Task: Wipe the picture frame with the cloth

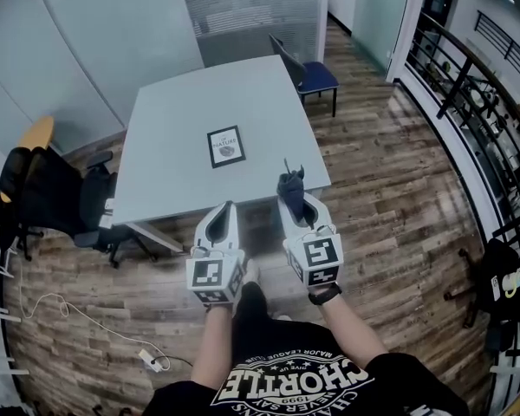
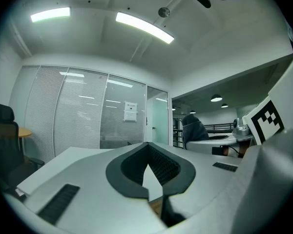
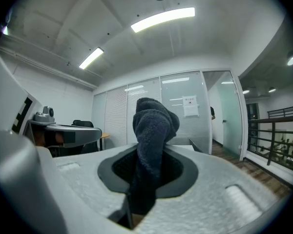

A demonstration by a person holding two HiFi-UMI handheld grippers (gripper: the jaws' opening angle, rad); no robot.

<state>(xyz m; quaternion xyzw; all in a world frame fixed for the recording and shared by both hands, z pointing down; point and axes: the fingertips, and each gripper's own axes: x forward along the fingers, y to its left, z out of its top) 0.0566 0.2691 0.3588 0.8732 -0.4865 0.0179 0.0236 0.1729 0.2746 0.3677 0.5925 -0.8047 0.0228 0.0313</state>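
A small black picture frame (image 1: 226, 146) lies flat near the middle of the grey table (image 1: 173, 120). My right gripper (image 1: 292, 199) is shut on a dark blue cloth (image 1: 290, 185), which sticks up between the jaws (image 3: 154, 130). It hovers by the table's near right edge. My left gripper (image 1: 223, 213) is held beside it, just short of the table's near edge, jaws closed together with nothing between them (image 2: 154, 191). Both grippers are well short of the frame.
A blue chair (image 1: 308, 72) stands at the table's far right corner. Black office chairs (image 1: 48, 193) sit to the left. A white cable and plug (image 1: 147, 360) lie on the wood floor. A black railing (image 1: 468, 85) runs along the right.
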